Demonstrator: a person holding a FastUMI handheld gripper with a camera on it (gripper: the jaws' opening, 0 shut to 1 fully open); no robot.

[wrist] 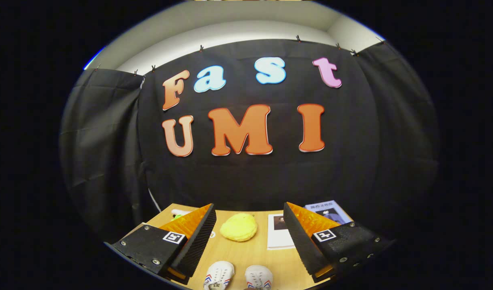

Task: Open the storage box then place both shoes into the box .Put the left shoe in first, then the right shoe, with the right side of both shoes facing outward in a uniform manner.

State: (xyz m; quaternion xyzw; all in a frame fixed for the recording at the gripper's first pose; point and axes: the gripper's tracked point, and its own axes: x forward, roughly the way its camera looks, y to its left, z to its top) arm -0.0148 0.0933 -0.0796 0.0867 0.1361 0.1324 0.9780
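Note:
Two small white shoes with red and blue stripes lie side by side on the wooden table, toes pointing away from me: one shoe (219, 274) on the left and the other shoe (258, 277) on the right. Both sit low between my fingers. My gripper (249, 225) is held above the table, wide open, with nothing between its fingers. Its left finger (198, 237) and right finger (302, 237) frame the shoes from above.
A yellow soft lump (238, 226) rests on the table (246, 251) beyond the shoes. A white booklet (279, 231) lies to its right, and a bluish book (327, 211) sits at the far right edge. A small white and green item (177, 213) is by the far left edge.

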